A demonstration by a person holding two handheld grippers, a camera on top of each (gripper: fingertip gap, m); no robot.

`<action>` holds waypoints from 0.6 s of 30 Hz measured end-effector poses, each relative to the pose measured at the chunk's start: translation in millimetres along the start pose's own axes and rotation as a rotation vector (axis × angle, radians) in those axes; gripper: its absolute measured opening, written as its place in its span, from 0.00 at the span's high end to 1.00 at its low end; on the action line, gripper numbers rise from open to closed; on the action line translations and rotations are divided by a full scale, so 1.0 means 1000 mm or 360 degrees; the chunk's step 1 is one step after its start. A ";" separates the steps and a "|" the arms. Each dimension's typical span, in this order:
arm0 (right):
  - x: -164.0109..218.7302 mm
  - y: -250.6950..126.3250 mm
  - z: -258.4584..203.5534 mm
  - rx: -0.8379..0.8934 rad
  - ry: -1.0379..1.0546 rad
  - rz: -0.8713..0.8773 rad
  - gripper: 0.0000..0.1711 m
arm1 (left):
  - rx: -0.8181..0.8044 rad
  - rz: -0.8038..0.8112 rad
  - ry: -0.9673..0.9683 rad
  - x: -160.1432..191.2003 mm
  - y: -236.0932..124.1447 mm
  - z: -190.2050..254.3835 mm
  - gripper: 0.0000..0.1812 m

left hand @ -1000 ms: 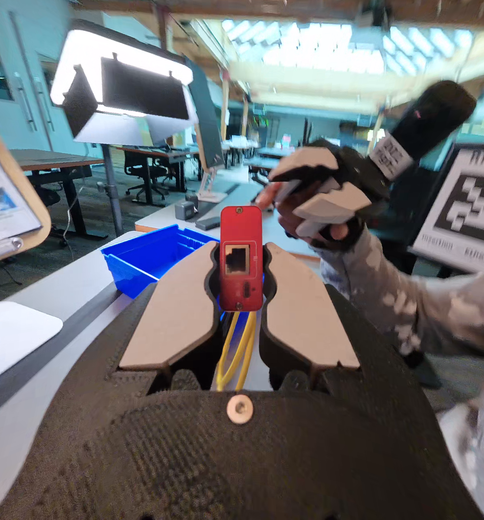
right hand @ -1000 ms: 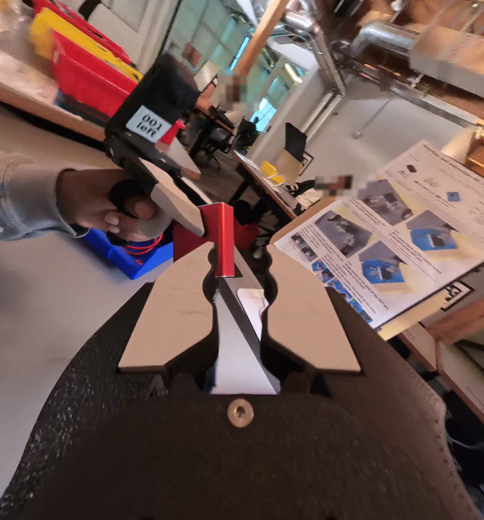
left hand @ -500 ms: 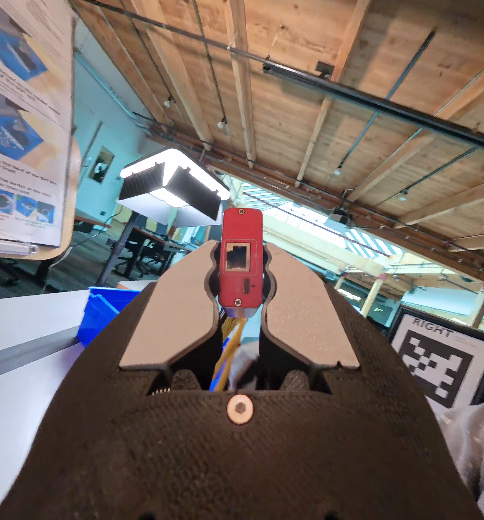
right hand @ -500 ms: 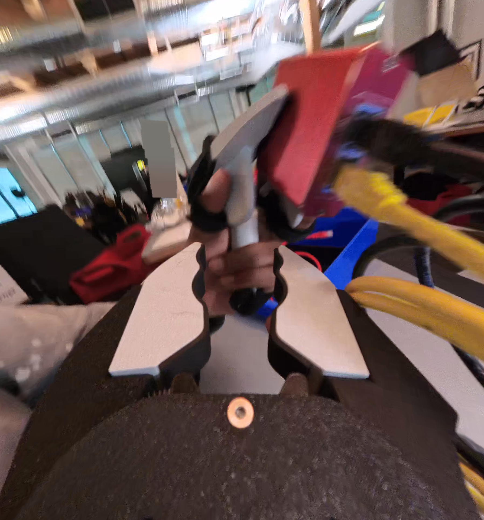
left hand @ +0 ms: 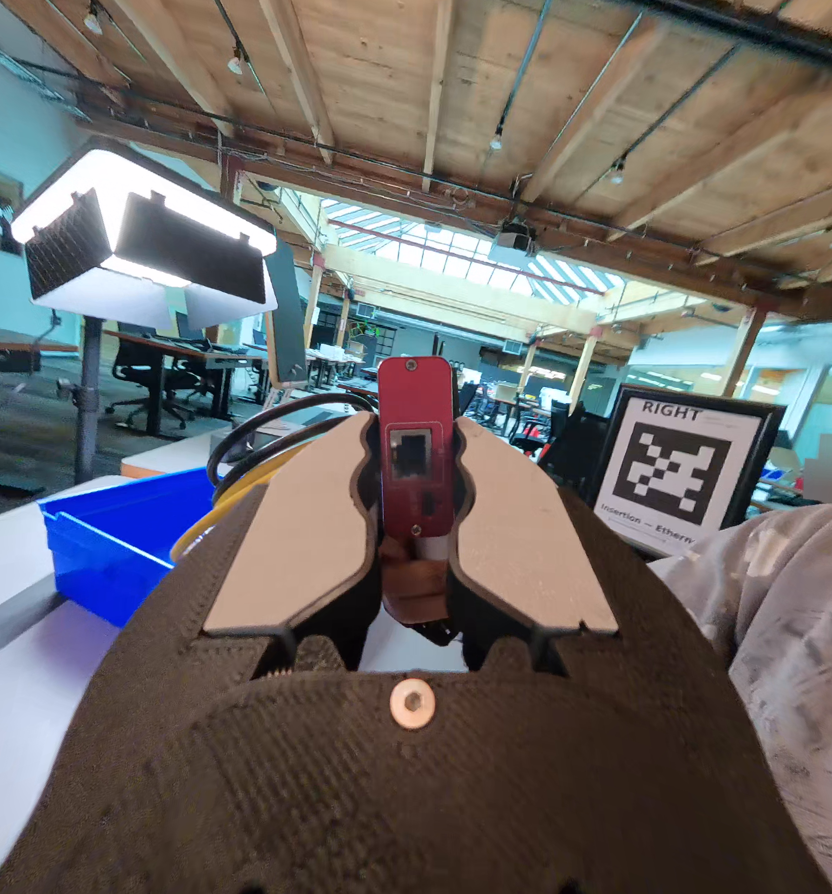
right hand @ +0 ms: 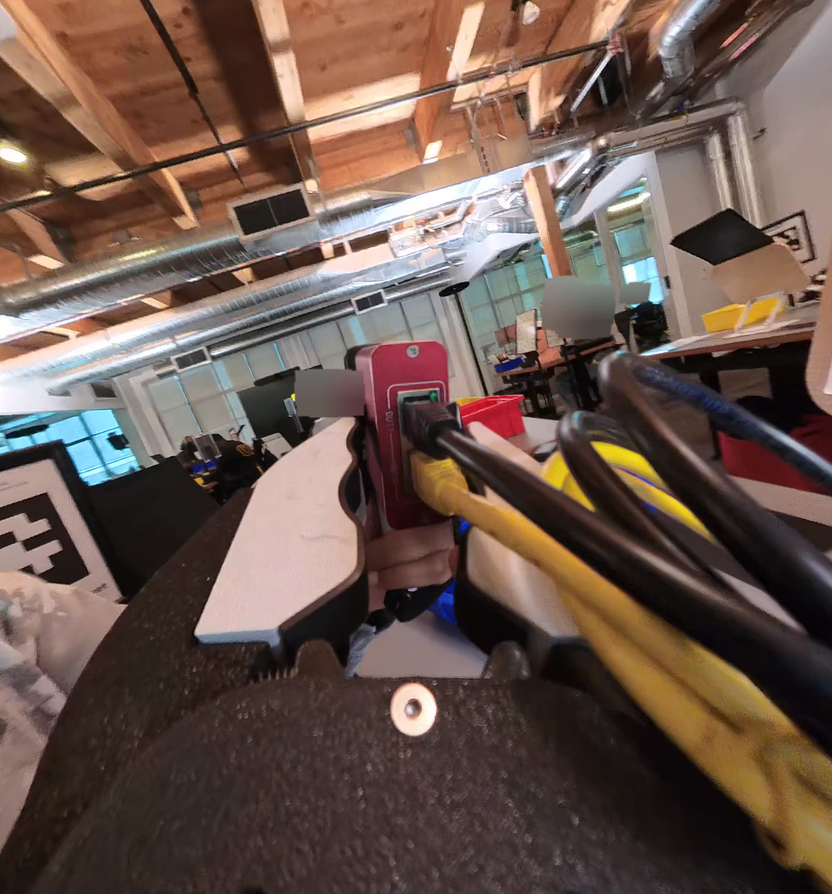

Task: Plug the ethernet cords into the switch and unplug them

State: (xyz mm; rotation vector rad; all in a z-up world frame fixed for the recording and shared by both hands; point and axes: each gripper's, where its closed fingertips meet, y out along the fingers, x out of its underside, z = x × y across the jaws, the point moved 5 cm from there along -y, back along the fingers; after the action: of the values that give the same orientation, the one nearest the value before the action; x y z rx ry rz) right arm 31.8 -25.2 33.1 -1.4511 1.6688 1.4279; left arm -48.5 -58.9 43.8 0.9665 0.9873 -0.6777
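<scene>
Matt red metal switch (left hand: 415,450), glossy yellow cord (right hand: 597,595), rough black plastic tool (left hand: 411,471).

Right hand-held gripper (right hand: 406,476) around upright red switch (right hand: 404,435) — black cord (right hand: 573,522), yellow cord (right hand: 525,546) plugged in.

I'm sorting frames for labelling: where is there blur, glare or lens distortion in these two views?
Left wrist view: sharp on the red switch and gripper fingers; the lit softbox blows out to white; beams bow from the wide lens. Right wrist view: the yellow cord and black cord smear near the lens, edges are soft, but the switch face stays readable.
</scene>
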 end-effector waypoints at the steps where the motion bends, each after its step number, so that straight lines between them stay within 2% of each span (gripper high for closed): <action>1: -0.002 -0.002 -0.002 -0.0052 0.0004 0.0006 0.79 | 0.0011 -0.0008 0.0026 -0.001 0.001 0.003 0.85; 3: -0.007 -0.005 -0.003 -0.0082 -0.0049 0.0019 0.82 | 0.0004 -0.0085 0.0037 0.001 0.002 0.004 0.85; 8: -0.009 -0.011 -0.005 -0.0146 -0.0142 -0.0049 0.84 | -0.0009 -0.0285 0.0041 0.006 0.004 0.006 0.85; 11: -0.012 -0.012 -0.008 -0.0176 -0.0202 -0.0058 0.85 | -0.0030 -0.0312 0.0143 0.003 0.005 0.011 0.84; 13: -0.017 -0.015 -0.009 -0.0160 -0.0251 -0.0046 0.85 | -0.0069 -0.0260 0.0208 -0.011 -0.004 0.013 0.82; 17: -0.034 -0.028 -0.006 -0.0098 -0.0330 -0.0015 0.83 | -0.0457 -0.0321 0.0521 -0.049 -0.046 -0.002 0.79; 18: -0.038 -0.031 -0.004 -0.0079 -0.0352 -0.0009 0.85 | -0.0560 -0.0373 0.0566 -0.056 -0.059 -0.009 0.79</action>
State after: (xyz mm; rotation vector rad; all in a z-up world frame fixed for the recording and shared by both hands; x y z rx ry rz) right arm 72.9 -10.3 55.6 -1.2709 1.5011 1.5741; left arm -124.1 -73.7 71.6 0.6757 1.4960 -0.5073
